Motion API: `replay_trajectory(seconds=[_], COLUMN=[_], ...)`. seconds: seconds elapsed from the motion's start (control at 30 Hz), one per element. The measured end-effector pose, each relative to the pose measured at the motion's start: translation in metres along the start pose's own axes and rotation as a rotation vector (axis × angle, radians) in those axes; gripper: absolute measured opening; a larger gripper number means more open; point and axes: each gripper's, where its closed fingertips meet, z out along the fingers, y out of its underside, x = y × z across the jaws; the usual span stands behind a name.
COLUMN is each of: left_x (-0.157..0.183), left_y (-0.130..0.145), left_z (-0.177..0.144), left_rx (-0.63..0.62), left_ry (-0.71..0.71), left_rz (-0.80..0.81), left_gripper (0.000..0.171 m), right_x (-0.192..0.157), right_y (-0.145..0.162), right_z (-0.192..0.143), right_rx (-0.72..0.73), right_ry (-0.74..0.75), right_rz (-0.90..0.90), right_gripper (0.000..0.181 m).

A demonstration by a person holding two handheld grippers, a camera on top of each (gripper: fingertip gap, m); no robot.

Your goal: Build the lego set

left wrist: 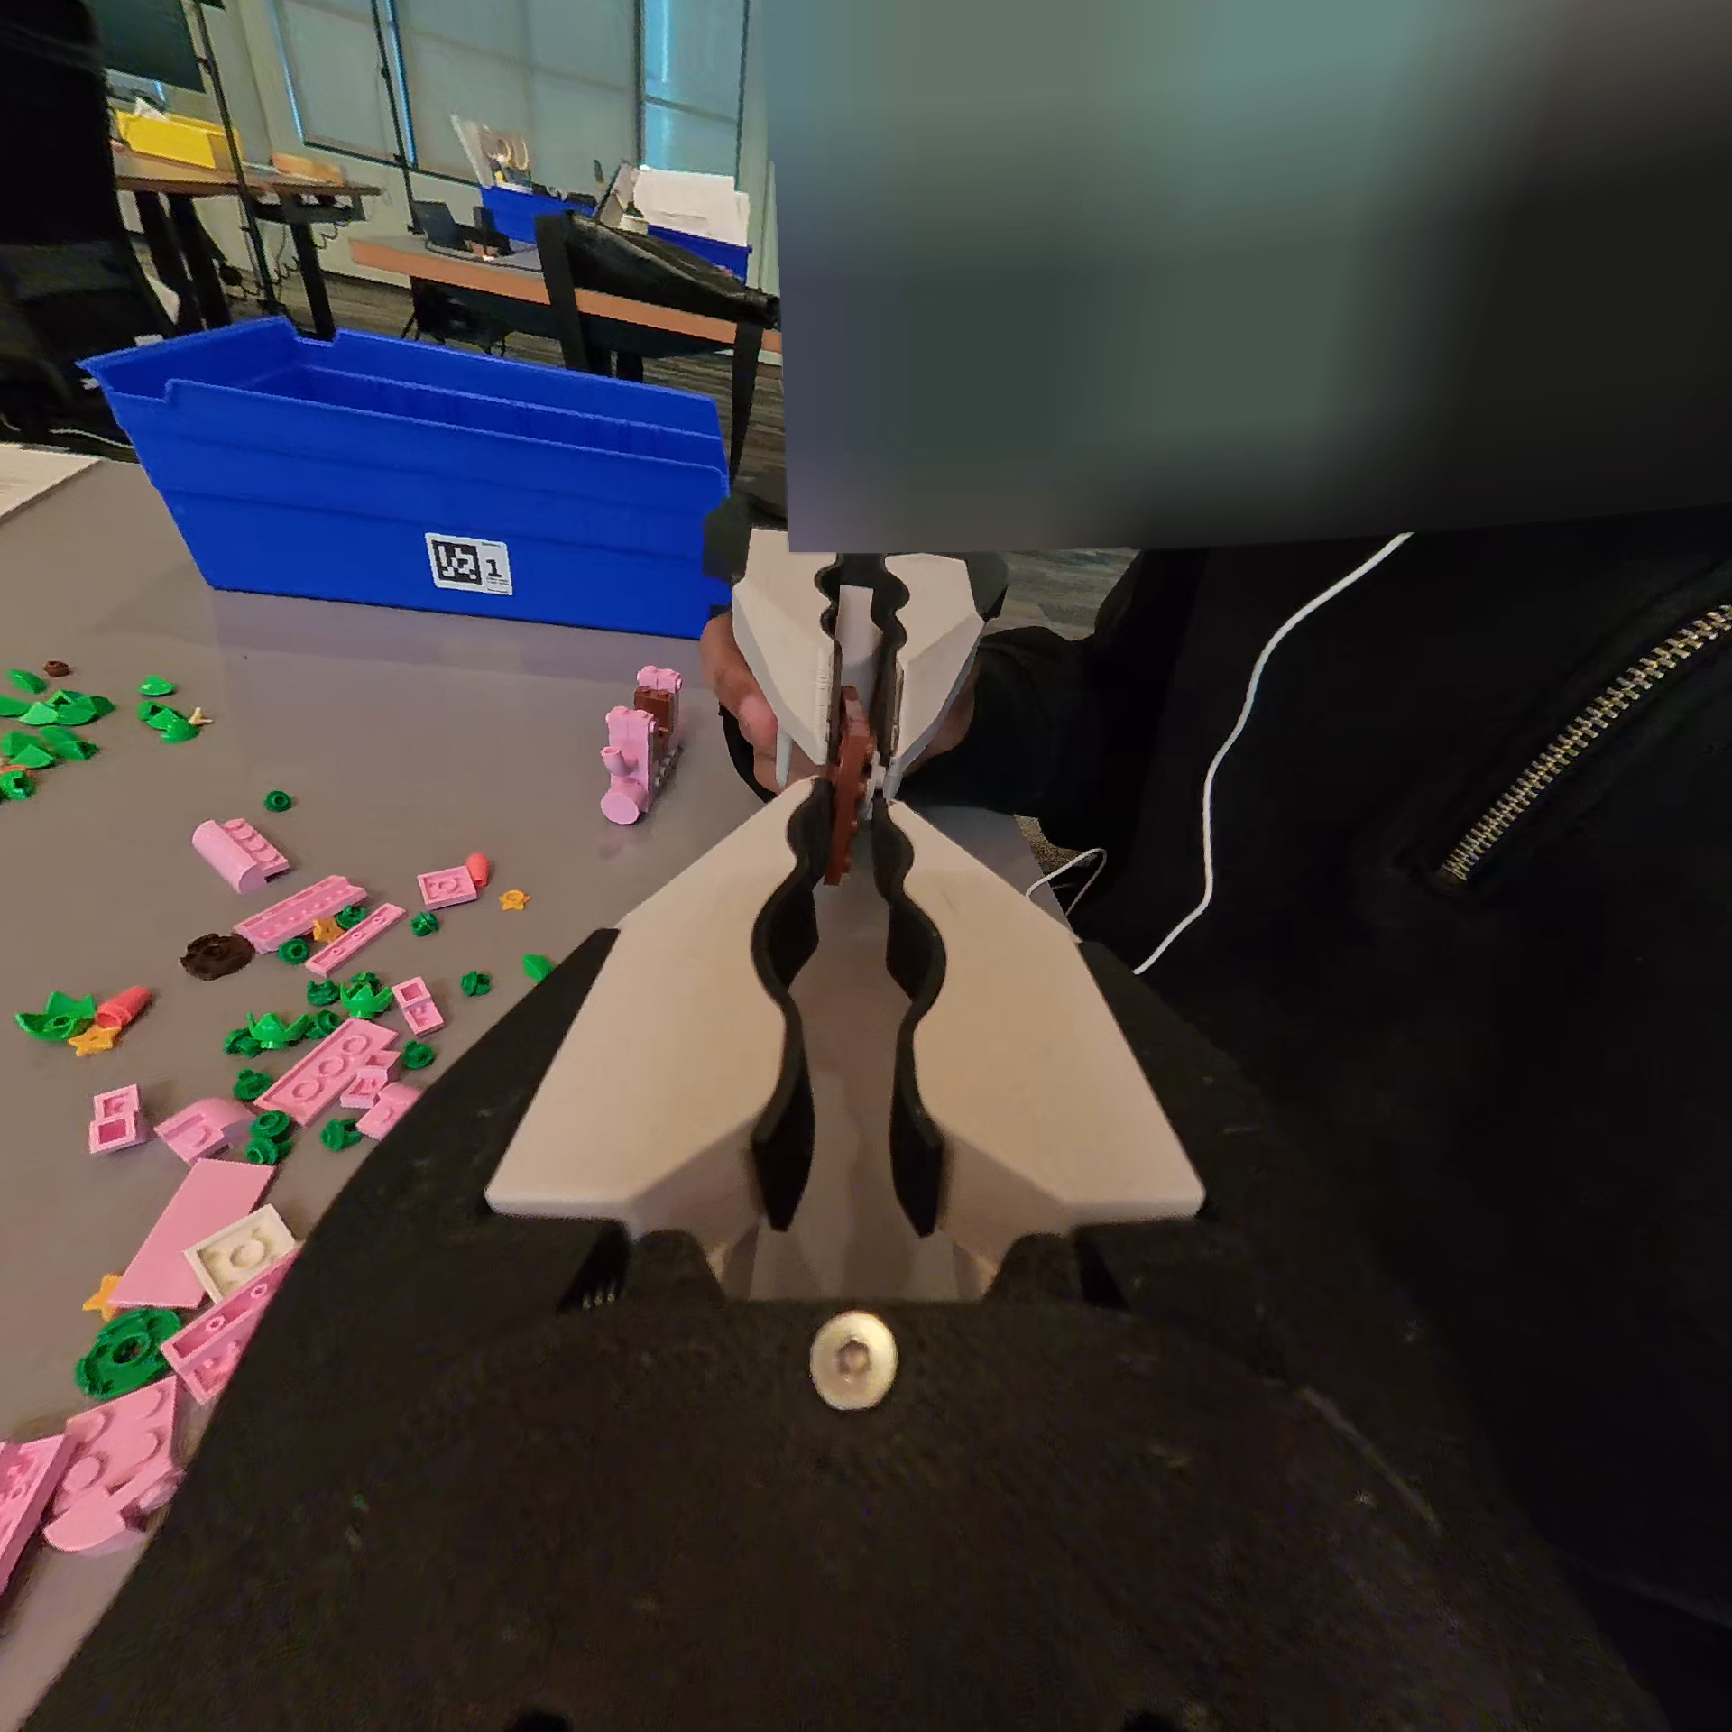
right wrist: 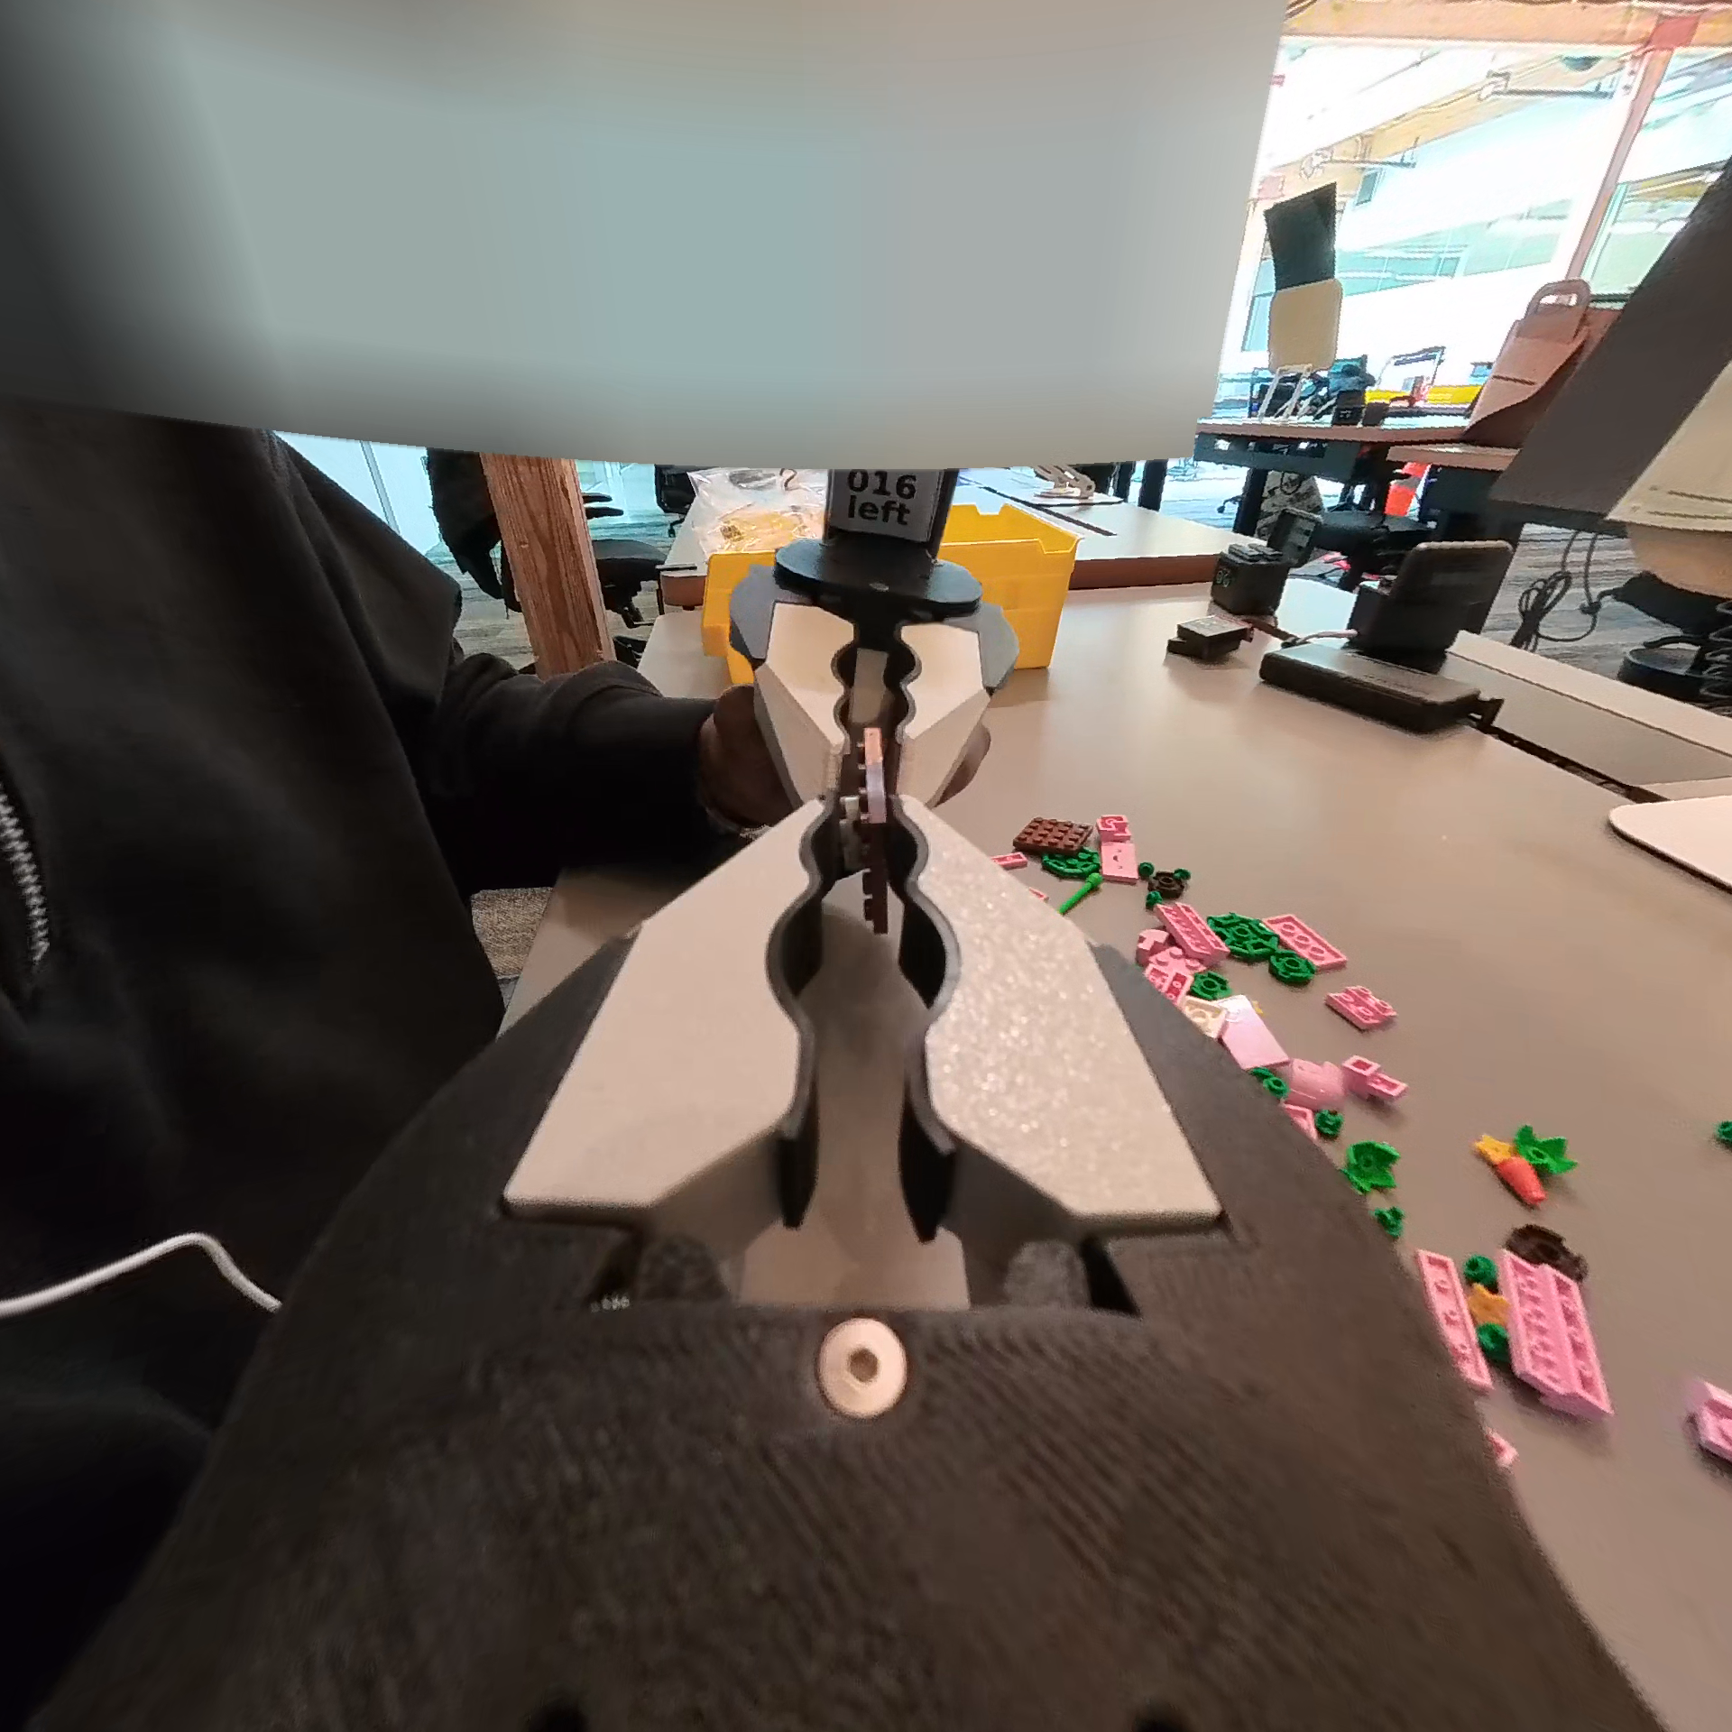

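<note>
A brown plate [left wrist: 841,853] is held edge-on in the air between my two grippers, which face each other tip to tip. My left gripper [left wrist: 848,806] is shut on its near end. My right gripper [left wrist: 858,740] grips it from the far side. In the right wrist view my right gripper [right wrist: 862,813] is shut on the same brown plate [right wrist: 873,900], which carries a small pale pink piece [right wrist: 876,764] and a grey piece. The left gripper [right wrist: 867,750] faces it there. Loose pink bricks [left wrist: 323,1068] and green pieces [left wrist: 56,717] lie on the grey table [left wrist: 422,712].
A small pink and brown assembly [left wrist: 642,750] stands on the table near a blue bin [left wrist: 422,469]. A second brown plate [right wrist: 1054,832] lies among pink and green pieces. A yellow bin [right wrist: 1012,572] stands behind. A person in a black jacket [left wrist: 1406,937] is close by. Less than 4 cm separates the two grippers' tips.
</note>
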Motion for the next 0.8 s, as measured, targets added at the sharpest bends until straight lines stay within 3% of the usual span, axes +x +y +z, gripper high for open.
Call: replay_trajectory(seconds=[0.47, 0.7, 0.8], left_x=[-0.0034, -0.0033, -0.0029], left_y=[0.0019, -0.0026, -0.0047], left_z=[-0.0001, 0.0005, -0.0008], left_rx=[-0.007, 0.023, 0.032], left_ry=[-0.004, -0.018, -0.017], left_rz=[-0.044, -0.012, -0.022], left_gripper=[0.005, 0.006, 0.005], right_x=[0.0012, 0.0047, 0.0059], right_y=[0.0033, -0.0011, -0.0035], right_z=[0.0004, -0.0010, -0.0017], right_rx=[-0.050, 0.016, 0.037], right_ry=[0.011, -0.024, 0.002], right_rz=[0.011, 0.106, 0.061], right_gripper=[0.005, 0.006, 0.010])
